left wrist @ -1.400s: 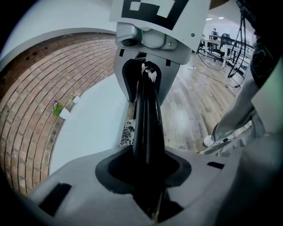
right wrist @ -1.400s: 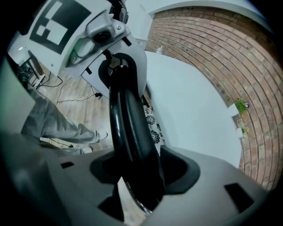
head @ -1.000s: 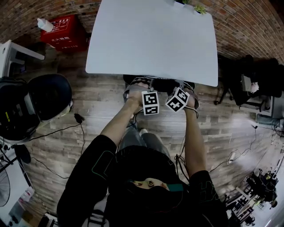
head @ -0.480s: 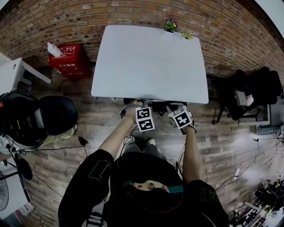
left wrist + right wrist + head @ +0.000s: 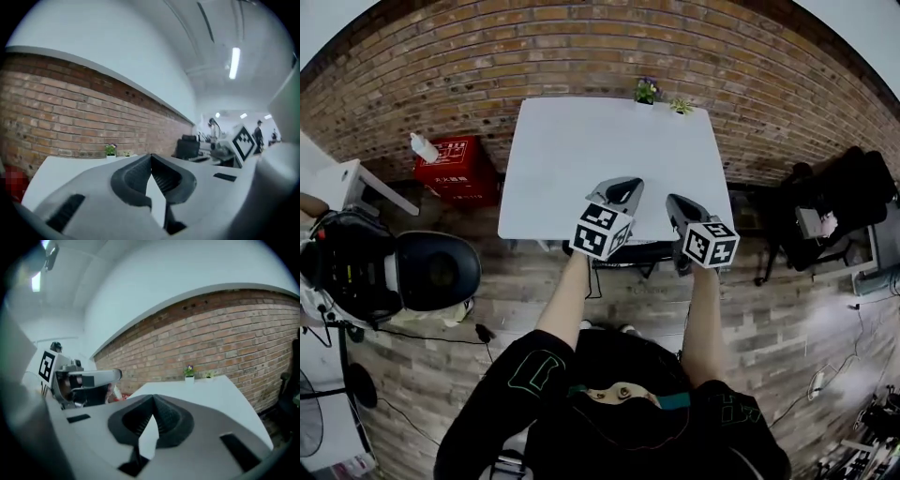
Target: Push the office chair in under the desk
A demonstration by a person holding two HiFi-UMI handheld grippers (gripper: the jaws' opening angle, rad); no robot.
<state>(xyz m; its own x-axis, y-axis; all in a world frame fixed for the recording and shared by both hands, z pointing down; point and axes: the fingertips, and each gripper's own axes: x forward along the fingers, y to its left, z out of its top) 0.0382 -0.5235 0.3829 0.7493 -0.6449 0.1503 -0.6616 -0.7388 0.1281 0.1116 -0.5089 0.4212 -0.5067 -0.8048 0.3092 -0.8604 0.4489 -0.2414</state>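
The white desk (image 5: 581, 159) stands against the brick wall. Only a black strip of the office chair (image 5: 639, 254) shows beneath the desk's near edge, between my forearms. Both grippers are lifted off the chair and hang over the near part of the desktop. My left gripper (image 5: 625, 187) is shut with nothing between its jaws, and its tips meet in the left gripper view (image 5: 151, 157). My right gripper (image 5: 676, 203) is likewise shut and empty (image 5: 153, 400). Each gripper view looks across the desktop toward the wall.
Two small potted plants (image 5: 647, 91) sit at the desk's far edge. A red box (image 5: 455, 161) with a white bottle (image 5: 424, 147) lies left of the desk. A black round seat (image 5: 437, 272) is at left and another black chair (image 5: 834, 197) at right. Cables cross the wooden floor.
Both grippers have left the chair's back at the desk edge and risen over the desktop, with their jaws closed. The chair now shows less from under the desk.
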